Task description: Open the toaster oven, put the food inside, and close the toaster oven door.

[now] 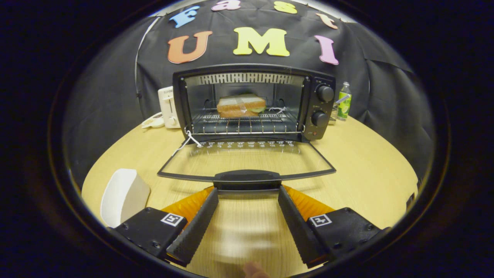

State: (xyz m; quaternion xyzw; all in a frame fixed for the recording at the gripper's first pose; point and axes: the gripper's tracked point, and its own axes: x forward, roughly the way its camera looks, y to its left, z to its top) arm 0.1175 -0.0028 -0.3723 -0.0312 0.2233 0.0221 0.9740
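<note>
1. Gripper (247, 193) fingers are spread wide with nothing between them; their tips reach up just under the two ends of the black plastic door handle (247, 178), and whether they touch it cannot be told.

2. Black metal toaster oven (252, 104) with two round knobs on its right panel stands on the round pale wooden table (366, 170), beyond the fingers. Its glass door (247, 159) with a thin dark frame is swung fully down, lying almost flat over the table toward the gripper.

3. Wrapped sandwich of pale bread with a green filling (241, 105) sits on the wire rack (247, 124) inside the oven cavity, toward the back and roughly centred.

4. Judging by this, opening the oven and putting the food inside look done.

5. Closing the door is what remains. The open fingers lined up at the handle suggest that step is about to begin, probably by lifting or pushing the handle up and back toward the oven front.

6. Other things nearby: a white curved plastic dish (123, 197) on the table just left of the fingers, a white toaster (168, 106) left of the oven, and a green bottle (344, 101) to the oven's right, all well clear of the door's swing.
</note>
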